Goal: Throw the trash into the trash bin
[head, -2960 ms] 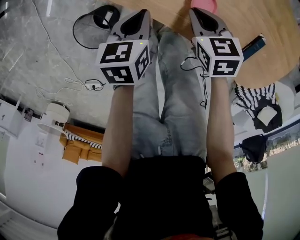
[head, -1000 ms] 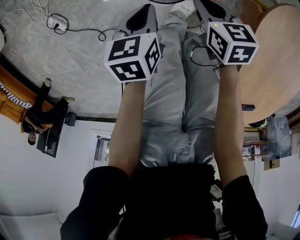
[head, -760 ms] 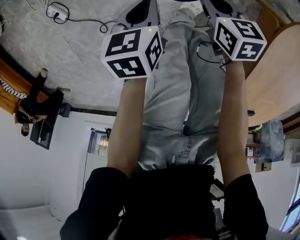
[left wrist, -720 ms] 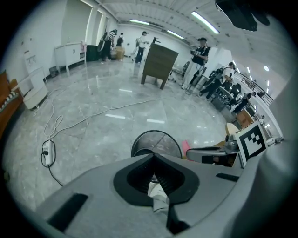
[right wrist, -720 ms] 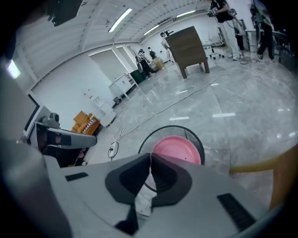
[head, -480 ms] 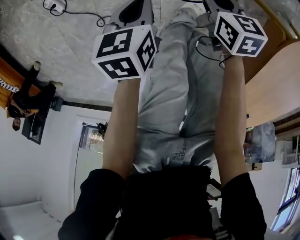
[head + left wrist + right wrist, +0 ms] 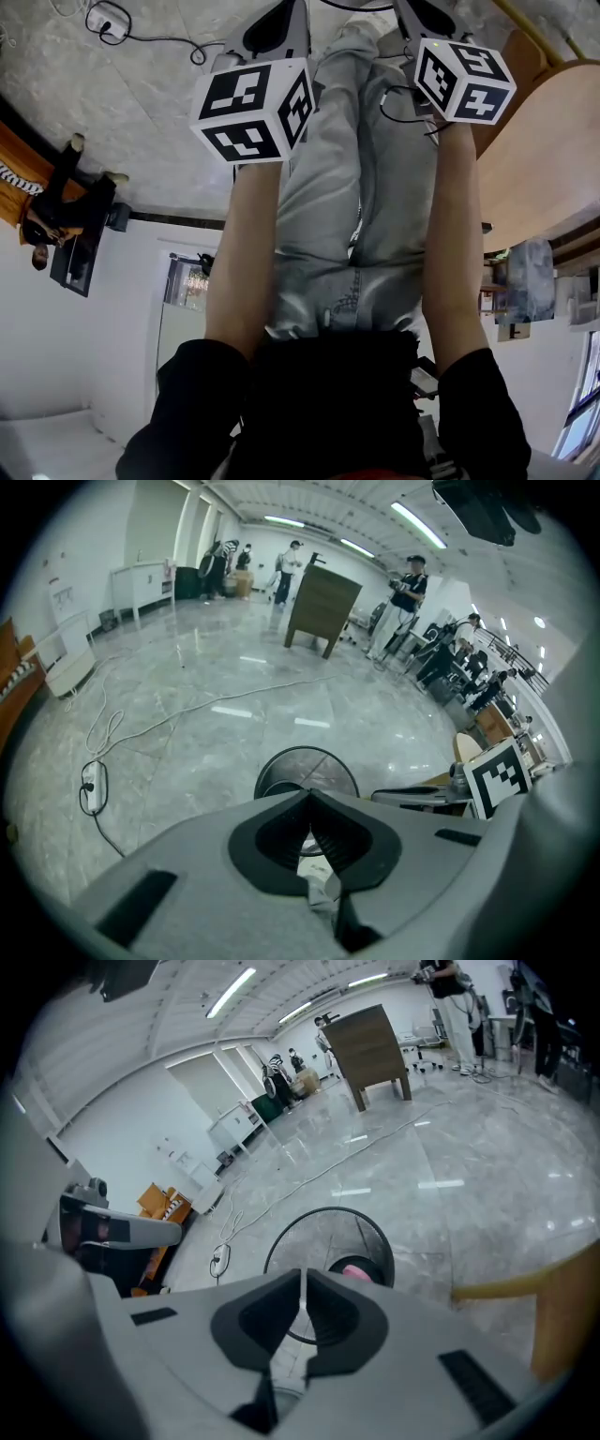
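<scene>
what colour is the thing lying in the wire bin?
The item is pink, inside the black wire bin; clearest in the right gripper view.

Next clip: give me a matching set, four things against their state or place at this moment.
1 left hand-held gripper
2 right hand-held gripper
3 pink item
4 power strip

a inside the mesh trash bin
b lying on the floor
c shut, nothing in it
d shut on white crumpled trash

Pairs: 1-d, 2-c, 3-a, 4-b.
</scene>
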